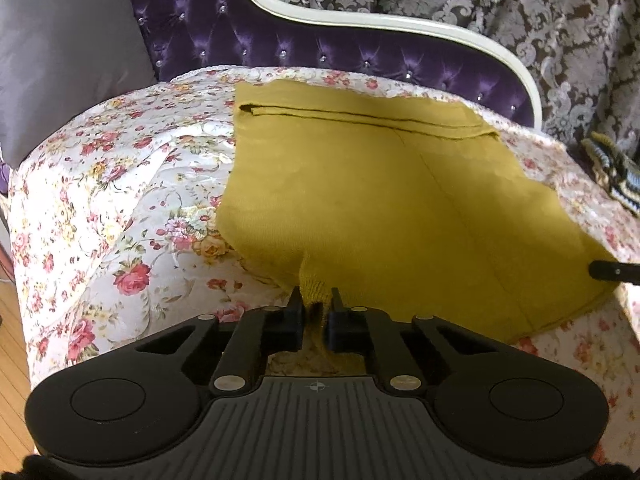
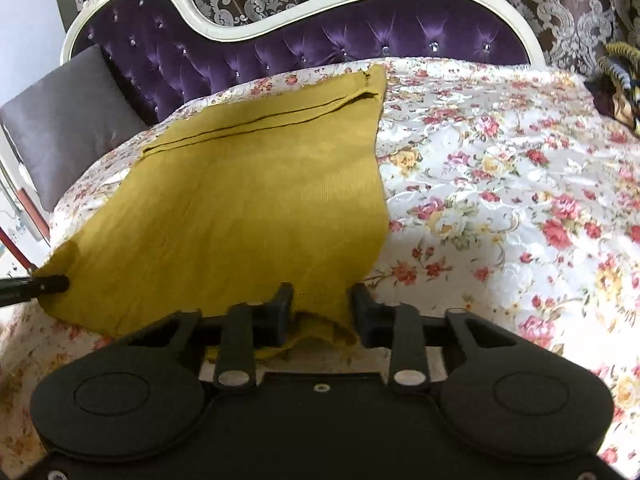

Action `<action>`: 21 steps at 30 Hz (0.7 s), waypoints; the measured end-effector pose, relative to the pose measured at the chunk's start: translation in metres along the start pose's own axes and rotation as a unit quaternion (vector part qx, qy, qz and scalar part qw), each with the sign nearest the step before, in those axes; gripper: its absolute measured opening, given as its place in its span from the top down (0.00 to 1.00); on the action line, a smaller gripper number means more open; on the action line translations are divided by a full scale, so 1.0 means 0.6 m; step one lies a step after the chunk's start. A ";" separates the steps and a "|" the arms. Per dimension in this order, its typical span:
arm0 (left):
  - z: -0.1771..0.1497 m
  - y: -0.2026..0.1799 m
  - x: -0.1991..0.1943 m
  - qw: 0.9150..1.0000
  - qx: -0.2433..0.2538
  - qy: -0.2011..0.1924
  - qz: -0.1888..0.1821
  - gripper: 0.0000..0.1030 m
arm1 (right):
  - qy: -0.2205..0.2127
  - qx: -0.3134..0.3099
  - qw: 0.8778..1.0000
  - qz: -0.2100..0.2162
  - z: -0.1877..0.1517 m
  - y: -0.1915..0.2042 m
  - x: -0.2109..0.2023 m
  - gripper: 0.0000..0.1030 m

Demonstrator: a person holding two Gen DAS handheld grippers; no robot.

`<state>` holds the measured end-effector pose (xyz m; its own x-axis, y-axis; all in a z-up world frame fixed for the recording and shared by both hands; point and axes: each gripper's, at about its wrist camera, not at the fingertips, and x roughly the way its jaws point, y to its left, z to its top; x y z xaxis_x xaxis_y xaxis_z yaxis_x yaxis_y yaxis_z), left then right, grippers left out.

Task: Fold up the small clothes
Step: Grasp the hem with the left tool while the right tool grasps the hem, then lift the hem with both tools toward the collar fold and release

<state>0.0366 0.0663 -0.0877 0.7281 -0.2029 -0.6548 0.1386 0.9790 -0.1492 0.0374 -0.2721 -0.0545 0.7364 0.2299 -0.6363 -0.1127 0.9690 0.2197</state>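
A mustard knit garment (image 1: 384, 184) lies spread on the flowered bedspread (image 1: 120, 184), its far edge folded over near the purple headboard (image 1: 248, 36). The left gripper (image 1: 316, 300) pinches a bunched bit of the near hem nearest the grey pillow (image 1: 60, 48). The right gripper (image 2: 320, 296) has its fingers apart, straddling the opposite near corner. A striped cloth (image 2: 618, 68) sits beyond the bedspread's far end.

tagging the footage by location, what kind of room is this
Probably a bedroom or sitting room at home: a purple tufted chaise backrest with a floral quilted cover, and damask curtains behind.
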 end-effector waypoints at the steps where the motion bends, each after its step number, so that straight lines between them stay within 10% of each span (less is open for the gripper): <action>1: 0.000 0.001 -0.002 1.000 -0.008 -0.002 -0.002 0.91 | -0.003 0.004 1.000 -0.001 0.002 -0.003 -0.001 0.71; 4: 0.004 0.007 -0.009 0.999 -0.027 -0.015 -0.015 0.92 | -0.012 0.041 0.999 0.020 0.010 -0.023 -0.007 0.87; 21: 0.086 0.024 -0.034 0.994 -0.055 -0.085 -0.040 0.92 | -0.091 0.094 0.983 0.129 0.109 -0.017 0.003 0.87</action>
<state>0.0584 0.0853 -0.0384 0.8219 -0.2654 -0.5040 0.1336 0.9500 -0.2823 0.0834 -0.2876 -0.0093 0.8081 0.4295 -0.4031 -0.1986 0.8430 0.5000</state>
